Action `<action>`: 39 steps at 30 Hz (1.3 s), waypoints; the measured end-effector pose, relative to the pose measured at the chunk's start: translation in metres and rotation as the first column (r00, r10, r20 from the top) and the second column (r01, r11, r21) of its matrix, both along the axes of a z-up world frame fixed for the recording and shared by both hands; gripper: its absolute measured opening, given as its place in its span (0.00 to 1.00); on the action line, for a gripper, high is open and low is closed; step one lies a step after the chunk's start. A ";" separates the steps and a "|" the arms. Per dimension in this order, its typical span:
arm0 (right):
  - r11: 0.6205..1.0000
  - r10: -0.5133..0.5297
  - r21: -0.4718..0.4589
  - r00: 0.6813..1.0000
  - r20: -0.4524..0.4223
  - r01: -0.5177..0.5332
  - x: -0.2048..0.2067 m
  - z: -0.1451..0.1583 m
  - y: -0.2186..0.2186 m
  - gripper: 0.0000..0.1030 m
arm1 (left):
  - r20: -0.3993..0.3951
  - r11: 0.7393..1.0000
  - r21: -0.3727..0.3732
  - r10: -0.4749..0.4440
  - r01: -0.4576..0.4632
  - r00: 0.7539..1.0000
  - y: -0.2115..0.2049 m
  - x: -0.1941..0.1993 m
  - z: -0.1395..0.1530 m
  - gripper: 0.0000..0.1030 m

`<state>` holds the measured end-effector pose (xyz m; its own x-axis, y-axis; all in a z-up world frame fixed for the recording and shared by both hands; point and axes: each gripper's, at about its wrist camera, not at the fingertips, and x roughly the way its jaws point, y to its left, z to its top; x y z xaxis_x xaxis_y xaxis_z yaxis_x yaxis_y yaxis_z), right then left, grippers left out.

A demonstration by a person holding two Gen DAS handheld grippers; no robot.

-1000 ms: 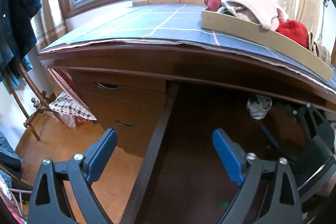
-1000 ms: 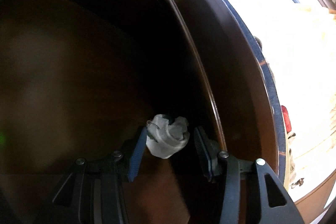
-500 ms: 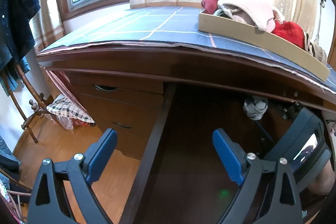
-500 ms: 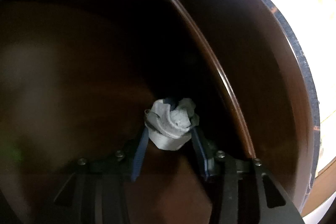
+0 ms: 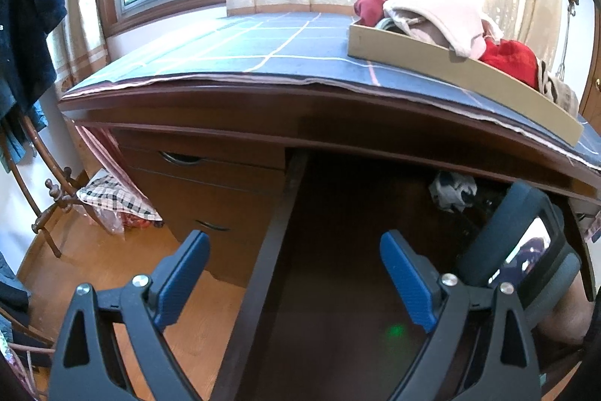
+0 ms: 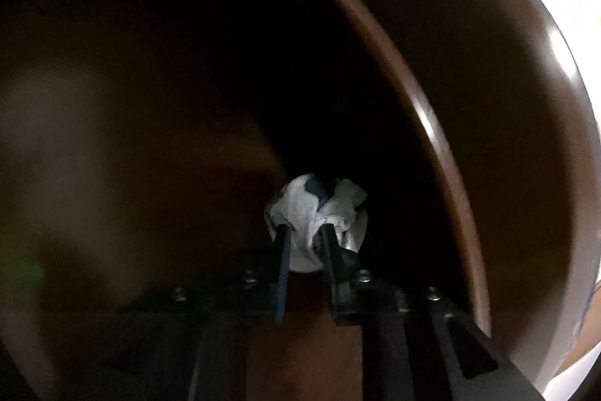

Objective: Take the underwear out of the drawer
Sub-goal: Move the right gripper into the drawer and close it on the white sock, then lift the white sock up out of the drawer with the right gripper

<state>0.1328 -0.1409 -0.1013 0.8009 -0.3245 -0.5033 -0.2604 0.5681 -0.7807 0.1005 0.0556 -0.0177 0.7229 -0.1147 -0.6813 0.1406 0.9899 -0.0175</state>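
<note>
Deep inside dark wooden drawer (image 5: pixel 338 250), right gripper (image 6: pixel 306 232) pinches crumpled white-and-navy underwear bundle (image 6: pixel 300 209), jaws just closed on it, ready for withdrawal. Left gripper (image 5: pixel 295 273) hangs spread, empty, over drawer's side wall, clear of path.

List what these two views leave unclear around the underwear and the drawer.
- Right wrist view: the drawer interior is dark and blurred; anything else inside is unreadable.
- Same view: the right gripper pinches the underwear, hiding its lower part.
- Left wrist view: the right gripper's fingertips sit behind its own body.
</note>
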 end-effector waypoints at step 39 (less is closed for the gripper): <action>0.958 0.156 0.256 0.984 -0.087 -0.129 -0.027 0.064 -0.017 0.67 | 0.007 0.998 0.060 0.022 -0.022 1.000 -0.008 0.002 -0.002 0.91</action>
<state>0.1061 -0.1579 -0.0377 0.7680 -0.0649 -0.6372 -0.4260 0.6912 -0.5838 0.1024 0.0477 -0.0201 0.7294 -0.0577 -0.6816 0.1188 0.9920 0.0431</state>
